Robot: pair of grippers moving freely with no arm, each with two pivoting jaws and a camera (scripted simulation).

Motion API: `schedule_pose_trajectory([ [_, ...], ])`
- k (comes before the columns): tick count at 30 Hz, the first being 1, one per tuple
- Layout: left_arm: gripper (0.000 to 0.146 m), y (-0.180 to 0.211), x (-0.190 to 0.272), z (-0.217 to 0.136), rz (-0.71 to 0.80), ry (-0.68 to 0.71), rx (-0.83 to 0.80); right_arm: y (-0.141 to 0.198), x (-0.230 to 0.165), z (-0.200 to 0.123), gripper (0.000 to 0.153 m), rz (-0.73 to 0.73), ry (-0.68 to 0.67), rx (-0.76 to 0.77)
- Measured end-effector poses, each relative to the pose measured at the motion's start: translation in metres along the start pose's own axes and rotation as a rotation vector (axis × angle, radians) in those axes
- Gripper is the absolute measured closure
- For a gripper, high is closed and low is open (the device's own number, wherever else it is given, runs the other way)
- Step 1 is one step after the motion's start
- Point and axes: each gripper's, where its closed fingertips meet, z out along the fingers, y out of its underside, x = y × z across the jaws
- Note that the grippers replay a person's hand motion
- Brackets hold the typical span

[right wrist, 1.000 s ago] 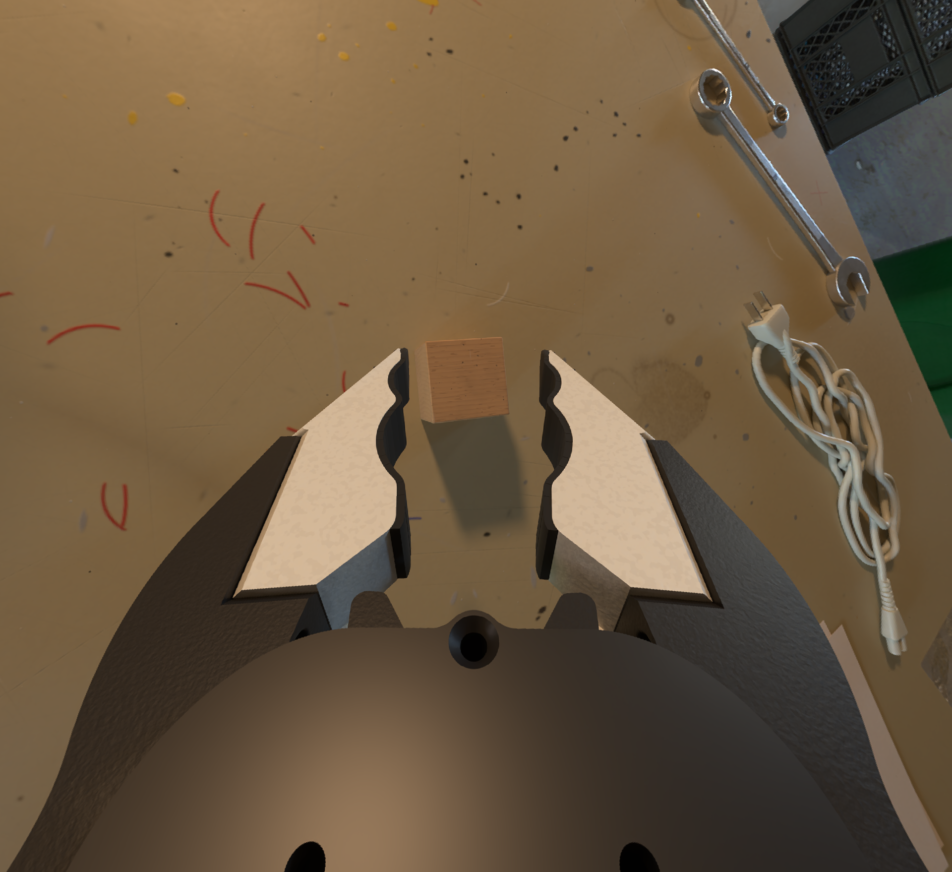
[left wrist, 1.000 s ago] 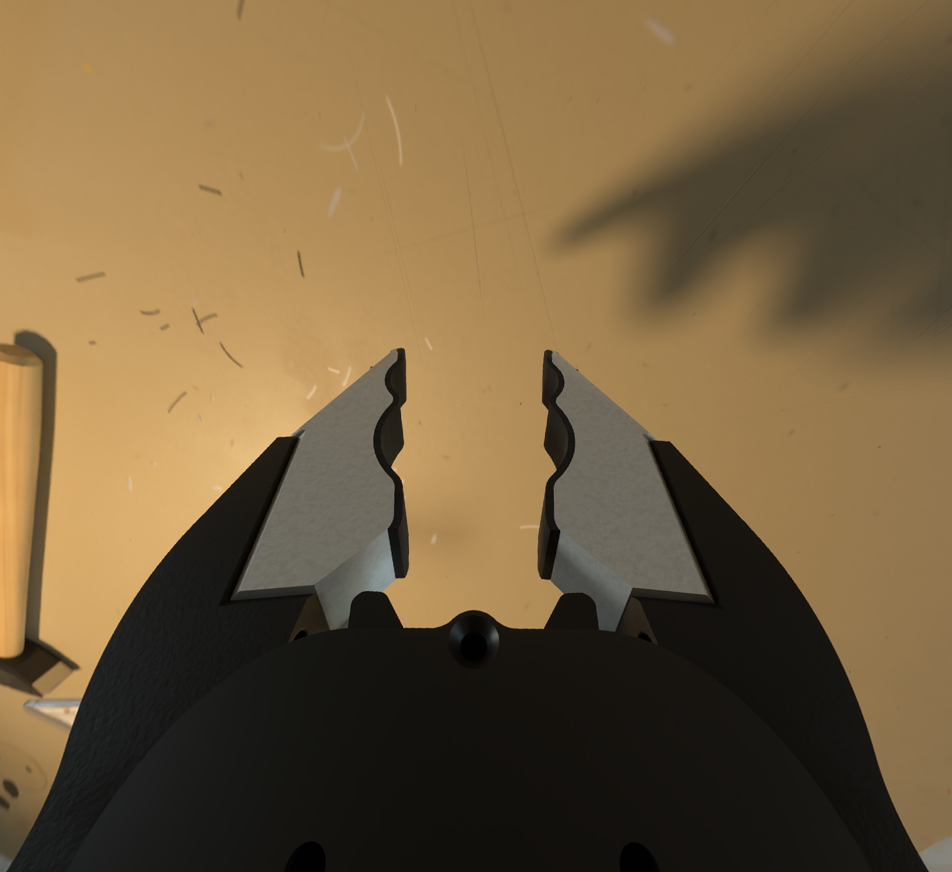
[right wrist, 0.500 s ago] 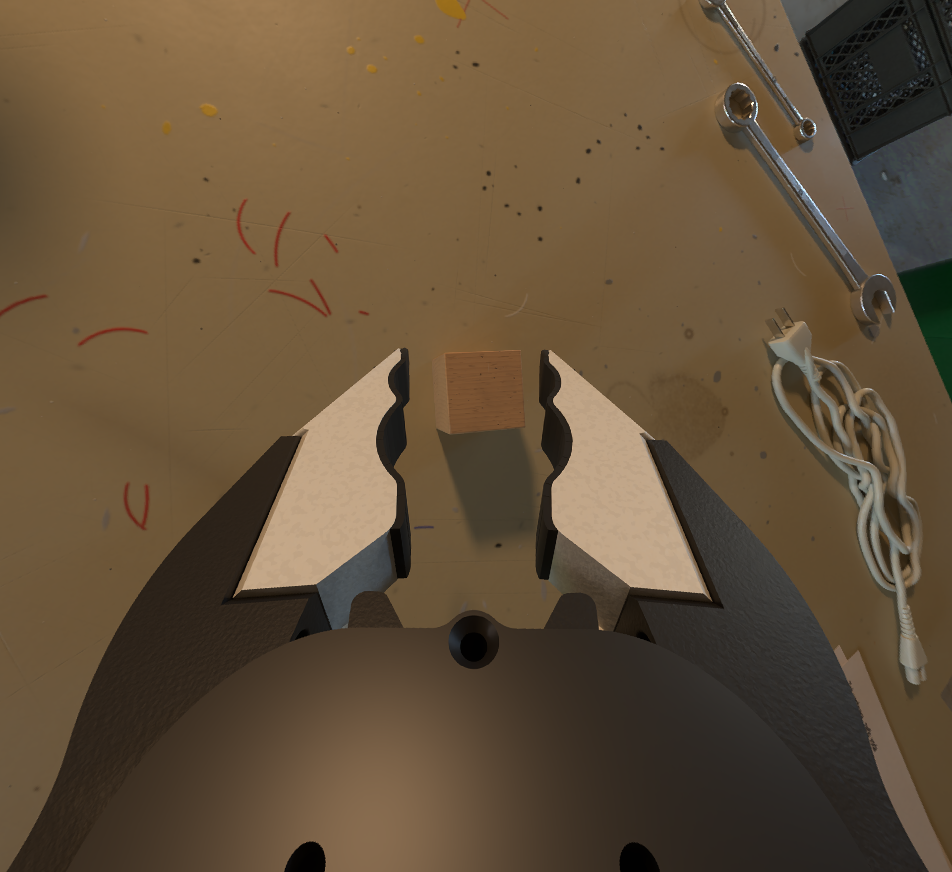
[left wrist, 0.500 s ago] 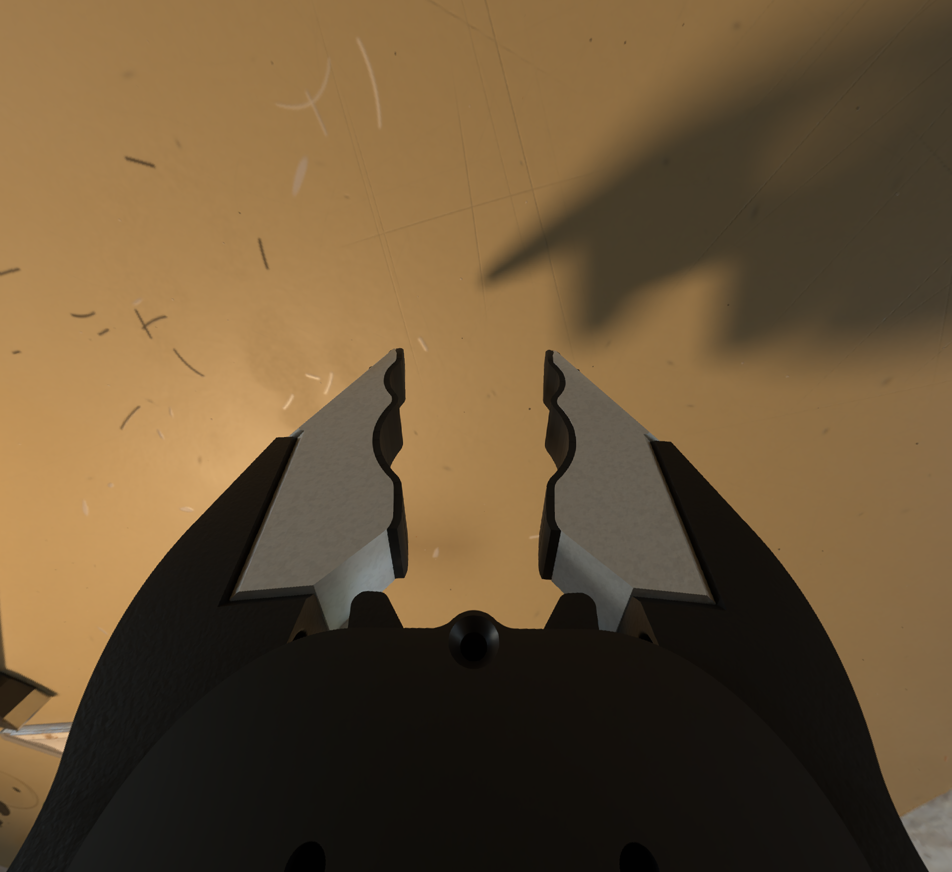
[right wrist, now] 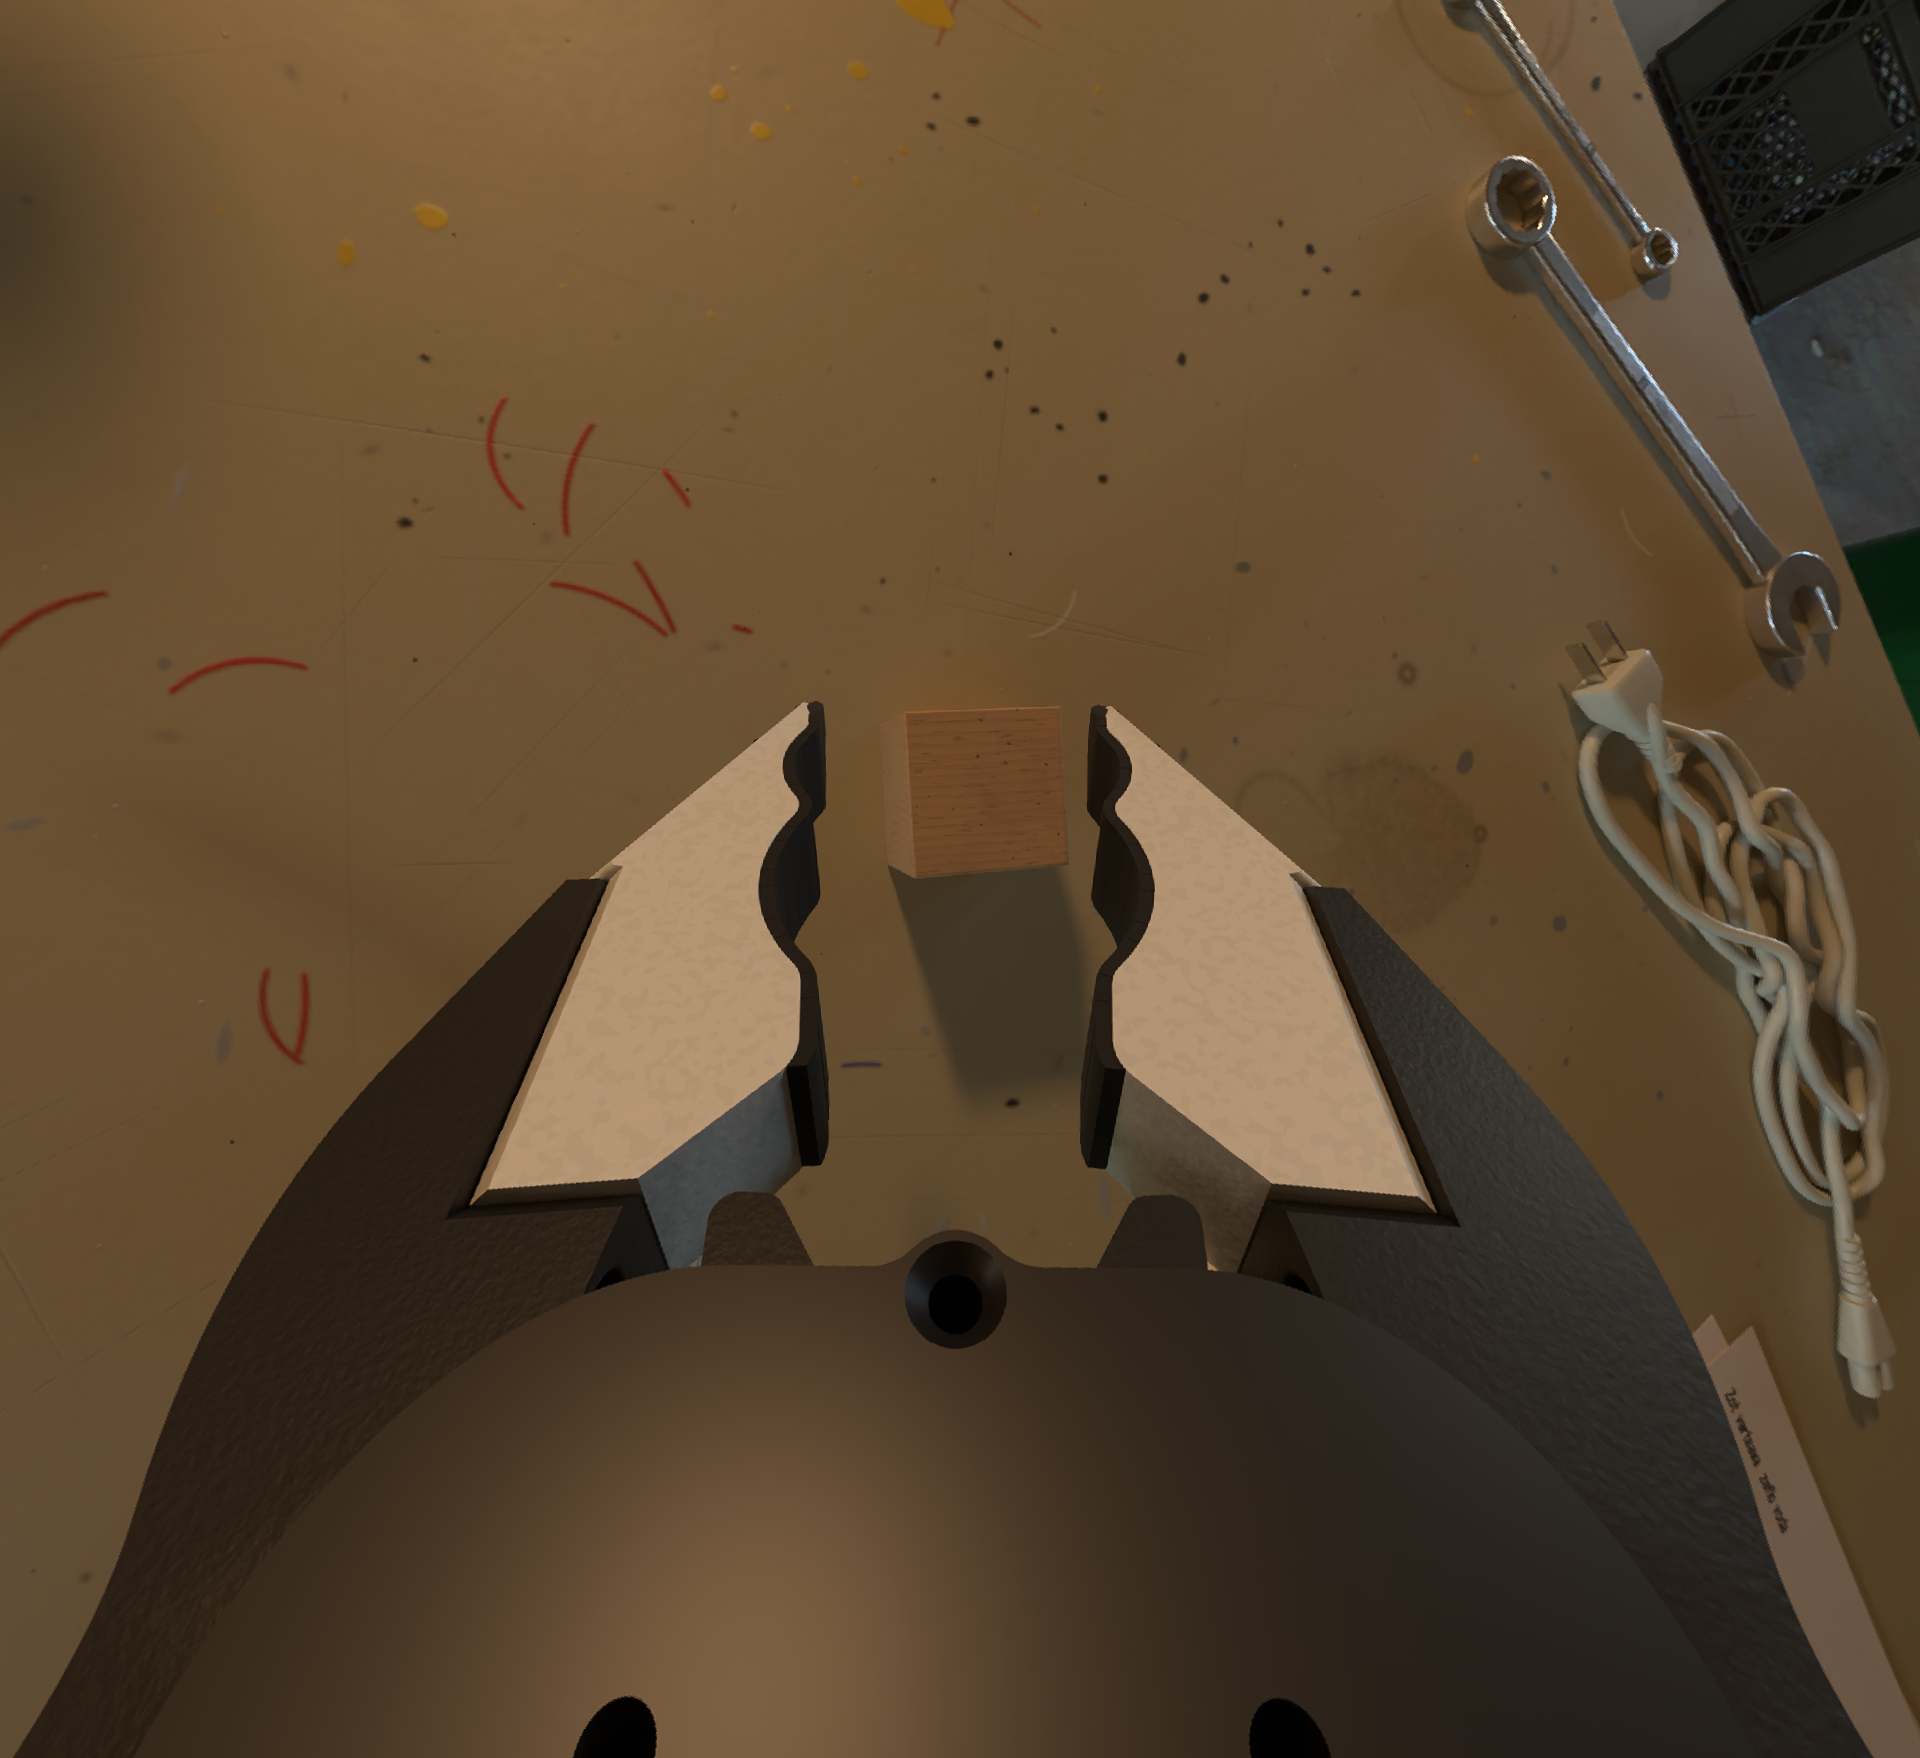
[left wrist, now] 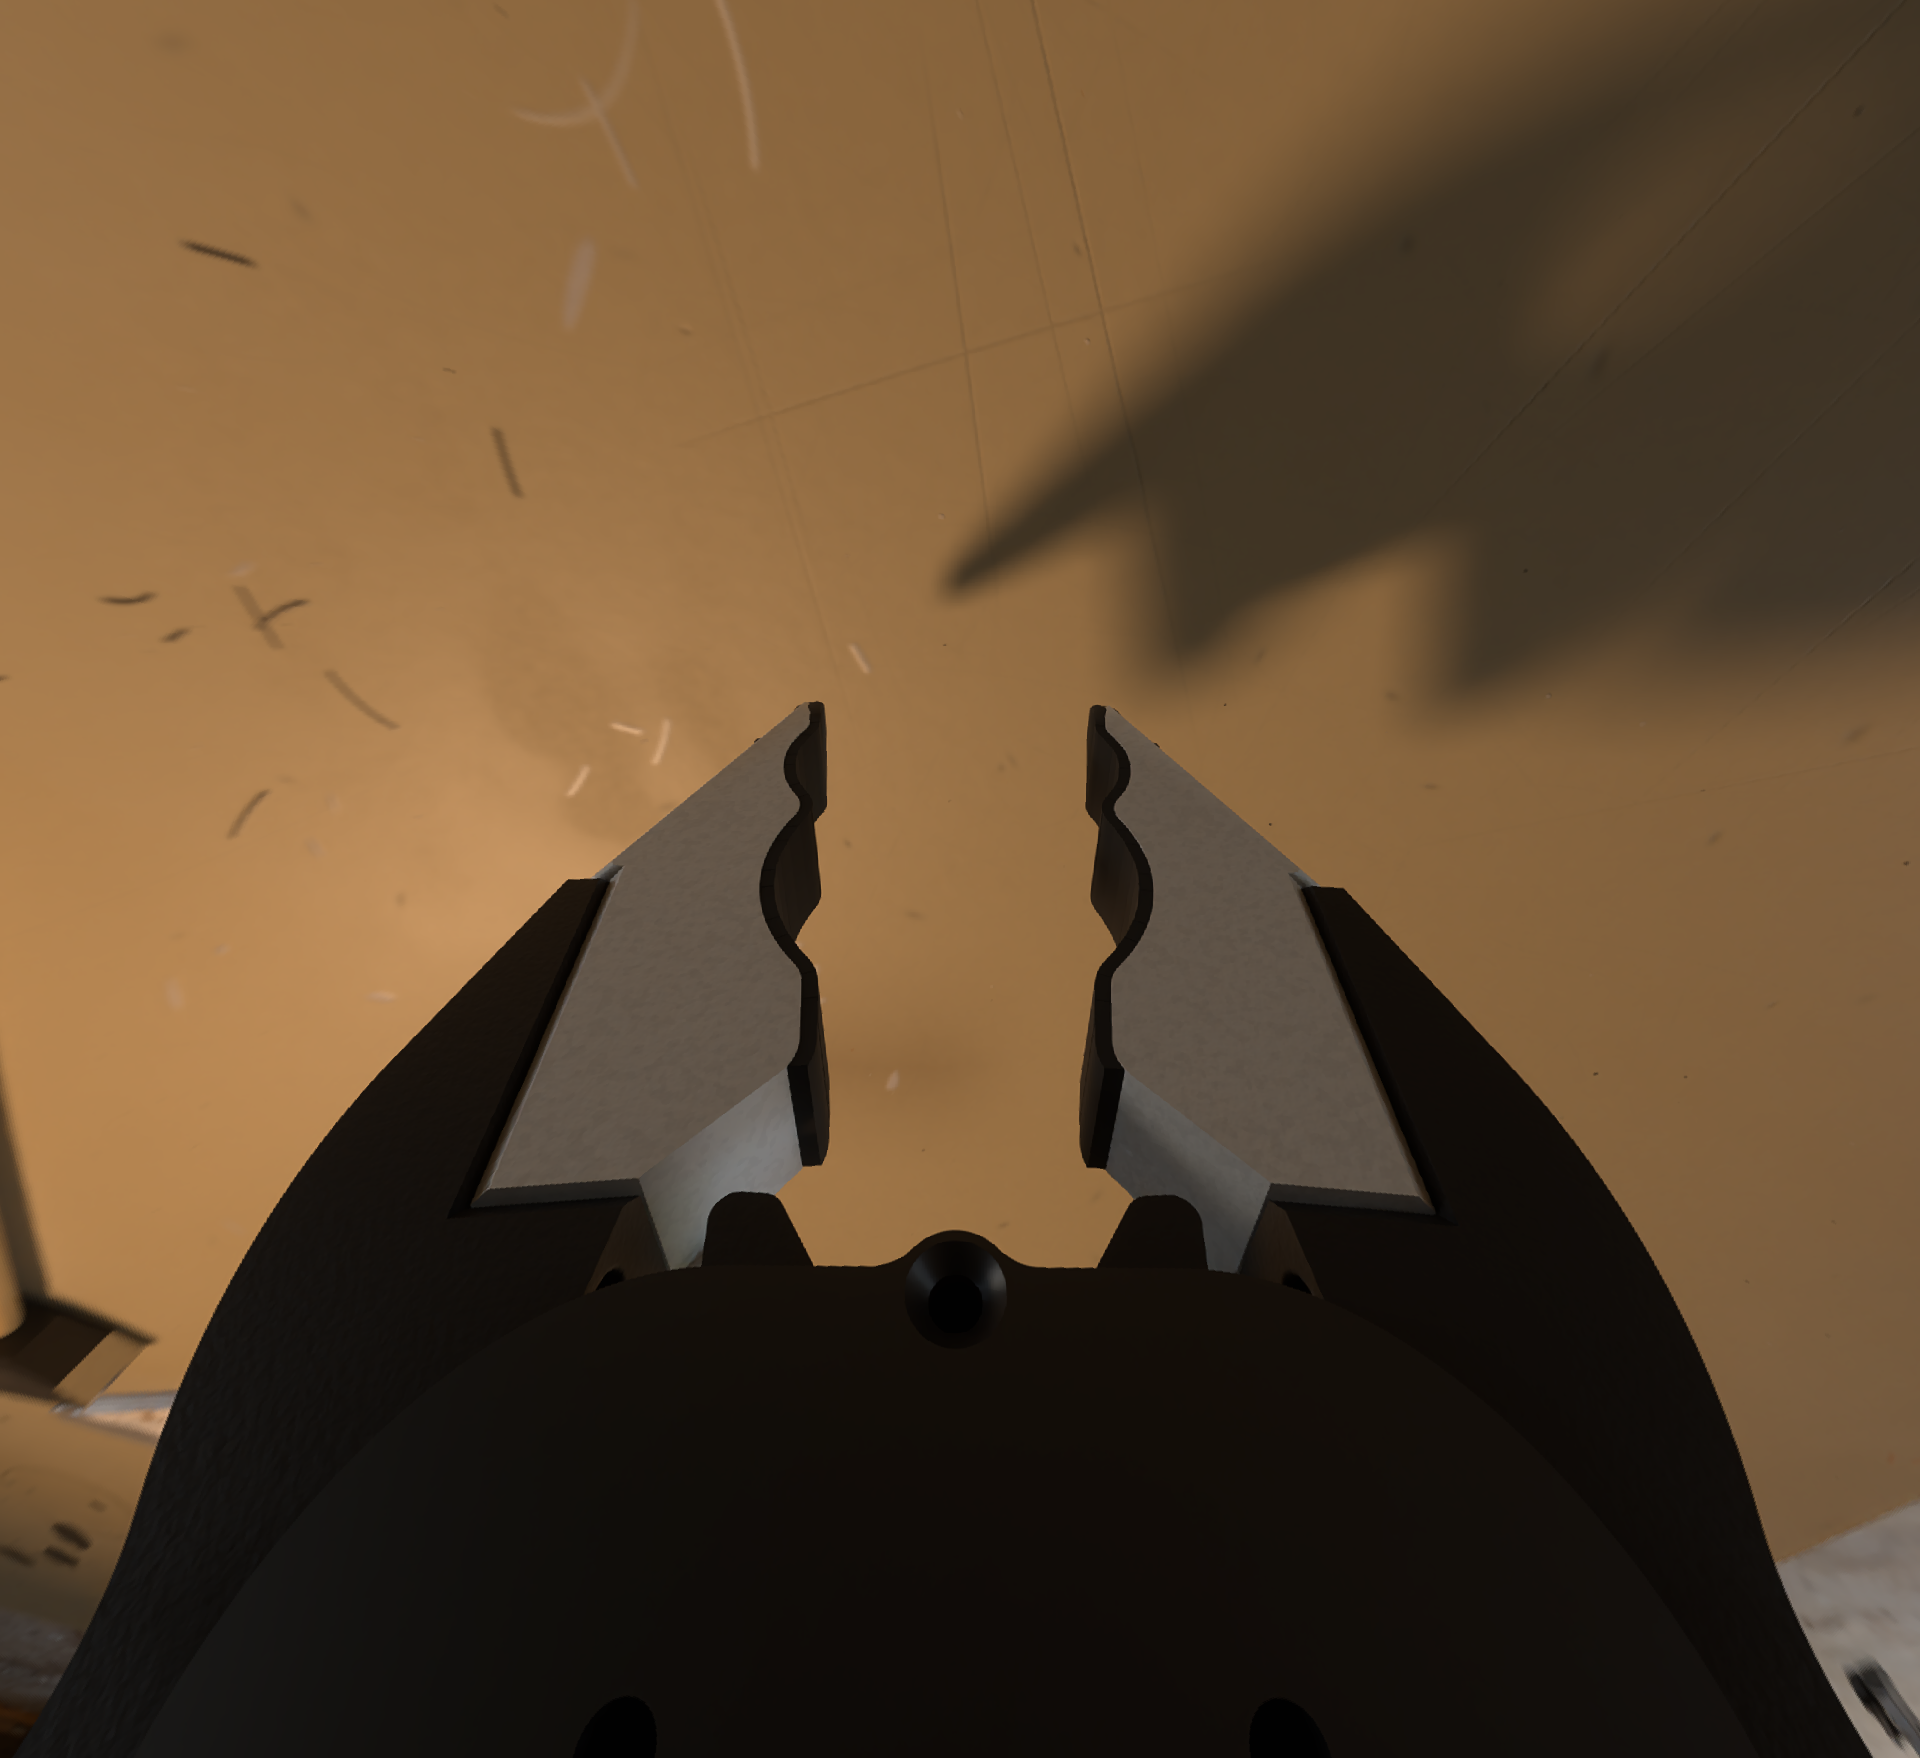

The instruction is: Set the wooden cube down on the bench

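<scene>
Bench (right wrist: 727, 254) bears wooden cube (right wrist: 982, 789), seemingly untouched.

bench (right wrist: 727, 254), wooden cube (right wrist: 982, 789), wrenches (right wrist: 1662, 420), cord (right wrist: 1745, 939)

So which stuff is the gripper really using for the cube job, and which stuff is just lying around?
For the job:
wooden cube, sitting on the bench
bench
right gripper, open, fingers either side of the cube

Just lying about:
two wrenches
white power cord
black crate
paper slip
left gripper, open, holding nothing
</scene>
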Motion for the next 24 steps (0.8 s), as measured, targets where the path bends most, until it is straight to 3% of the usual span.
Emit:
schedule_pose_trajectory([
  [3,0.096,-0.009,-0.005,-0.026,-0.002,-0.079,0.072,-0.003,0.003,-0.004,0.103,-0.007,0.022,0.009],
  [6,0.096,-0.023,-0.013,-0.073,-0.004,-0.242,0.201,-0.012,0.014,-0.017,0.105,-0.008,0.112,0.024],
  [8,0.096,-0.046,-0.003,-0.115,0.028,-0.311,0.391,-0.027,0.025,-0.033,0.108,-0.006,0.227,0.063],
  [12,0.097,-0.097,0.037,-0.191,0.12,-0.271,0.836,-0.091,0.015,-0.073,0.109,-0.076,0.379,0.29],
  [15,0.097,-0.125,0.063,-0.214,0.142,-0.124,1.007,-0.152,-0.036,-0.086,0.106,-0.215,0.342,0.507],
  [19,0.098,-0.163,0.09,-0.221,0.059,0.194,1.14,-0.21,-0.113,-0.068,0.091,-0.413,0.3,0.65],
  [22,0.098,-0.186,0.111,-0.223,-0.036,0.577,1.202,-0.234,-0.153,-0.06,0.081,-0.569,0.425,0.742],
  [24,0.098,-0.197,0.12,-0.219,-0.084,0.739,1.202,-0.244,-0.168,-0.066,0.08,-0.604,0.512,0.851],
])
